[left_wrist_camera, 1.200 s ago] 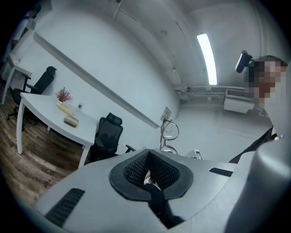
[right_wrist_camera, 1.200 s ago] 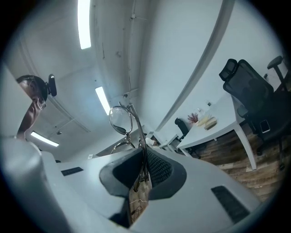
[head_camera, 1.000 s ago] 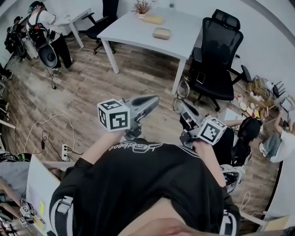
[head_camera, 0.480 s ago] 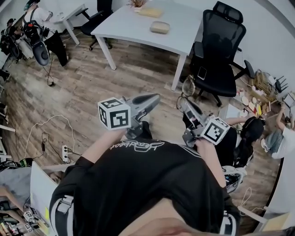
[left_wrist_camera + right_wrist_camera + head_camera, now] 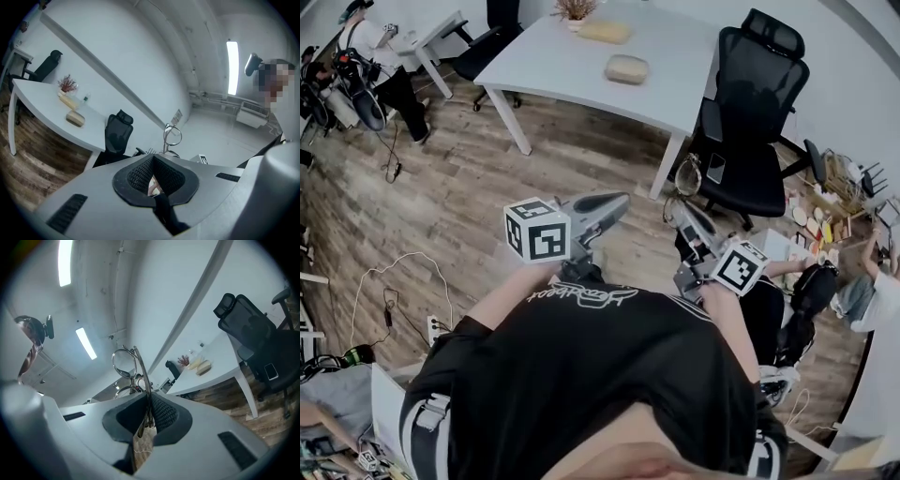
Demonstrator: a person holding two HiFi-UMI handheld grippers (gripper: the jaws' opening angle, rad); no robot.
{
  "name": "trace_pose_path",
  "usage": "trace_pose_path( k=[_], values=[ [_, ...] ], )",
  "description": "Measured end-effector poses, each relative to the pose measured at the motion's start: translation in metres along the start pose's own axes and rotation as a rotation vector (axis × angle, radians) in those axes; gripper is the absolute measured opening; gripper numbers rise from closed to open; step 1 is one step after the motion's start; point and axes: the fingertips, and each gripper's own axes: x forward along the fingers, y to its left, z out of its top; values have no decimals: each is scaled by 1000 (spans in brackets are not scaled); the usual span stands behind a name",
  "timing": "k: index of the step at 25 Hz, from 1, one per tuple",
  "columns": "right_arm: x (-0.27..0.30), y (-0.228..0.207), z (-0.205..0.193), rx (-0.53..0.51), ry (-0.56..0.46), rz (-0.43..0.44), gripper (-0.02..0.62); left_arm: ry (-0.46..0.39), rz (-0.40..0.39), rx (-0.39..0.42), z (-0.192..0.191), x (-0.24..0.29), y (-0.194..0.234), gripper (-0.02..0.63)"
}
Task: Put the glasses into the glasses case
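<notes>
Nearest the camera is the person's black shirt [image 5: 581, 375], with both grippers held out in front of it above the wood floor [image 5: 469, 187].

The left gripper [image 5: 617, 200] points forward and to the right. In the left gripper view its jaws [image 5: 152, 159] are pressed together with nothing held between the pads.

The right gripper [image 5: 678, 210] points forward and slightly left. It is clamped on the glasses [image 5: 683, 178]. In the right gripper view [image 5: 149, 401] the pads pinch the folded temple arms low down. The glasses [image 5: 125, 364] stand up out of the jaws, with their long axis in line with the gripper. The round lenses sit at the far end, past the fingertips, edge-on to the pads. In the head view the lenses lead, aimed toward the table leg and chair. The glasses touch nothing but the jaws.

Beyond the glasses stands a black chair [image 5: 750, 112] with a phone [image 5: 715, 169] on its seat. To its left is a white table [image 5: 581, 70], well apart from both grippers. On the table lies a tan oval thing, probably the case [image 5: 627, 68], though it is too small to be sure. It seems shut, with its long axis across the table. A plant [image 5: 572, 9] stands at the far edge.
</notes>
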Motion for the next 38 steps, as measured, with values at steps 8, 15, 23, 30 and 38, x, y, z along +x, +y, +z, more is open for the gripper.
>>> trace_pose_path(
  k=[8,15,23,30,38],
  values=[
    [117,-52,44,13,-6,-37,28,15,-15,-36,82,20,115,6],
    [206,-93,83,1,-34,-67,28,35,-36,-30,145,36,200,6],
    [257,-109,97,-24,-61,-87,28,33,-43,-16,173,32,255,6],
    [264,-112,101,-64,-53,-123,28,13,-53,-16,181,27,269,6],
    [271,-128,109,-115,-23,-158,28,-8,-38,-44,184,34,287,6]
  ],
)
